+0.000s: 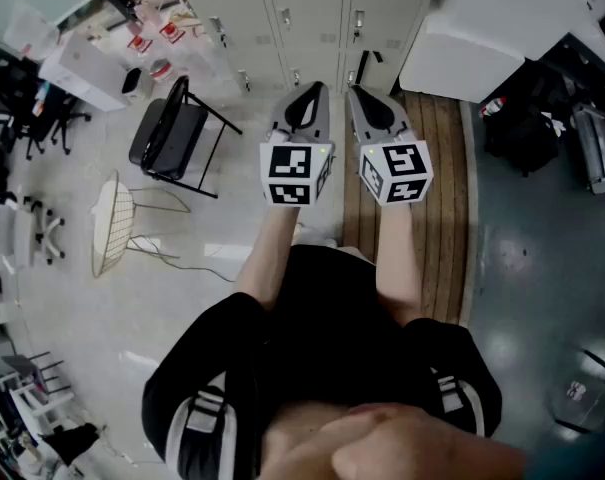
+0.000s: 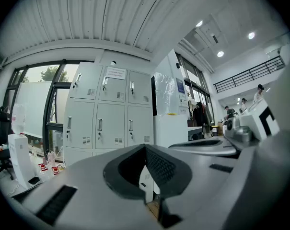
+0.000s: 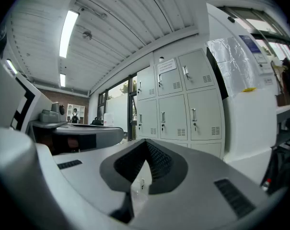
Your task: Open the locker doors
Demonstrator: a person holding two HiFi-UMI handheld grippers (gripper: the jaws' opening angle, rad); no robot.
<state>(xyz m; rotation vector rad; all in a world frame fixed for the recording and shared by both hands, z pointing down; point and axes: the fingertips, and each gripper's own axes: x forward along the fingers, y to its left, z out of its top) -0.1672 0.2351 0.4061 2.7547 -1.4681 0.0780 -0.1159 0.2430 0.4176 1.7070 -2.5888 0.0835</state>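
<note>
You stand well back from the lockers (image 1: 312, 18), every door in view closed. The left tool (image 1: 304, 93) and right tool (image 1: 367, 96) are level, side by side, each pressed together and pinching nothing. Meet a handle like that and the jaws would likely skid off instead of catching it. The folding chair (image 1: 172, 133) and loose floor cable (image 1: 177, 260) could snag your approach.

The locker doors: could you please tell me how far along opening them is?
Done: nothing; every locker door in view is shut. In hand: the left gripper and right gripper, both shut and empty, face them from a distance. Left: approach, open the doors.
</note>
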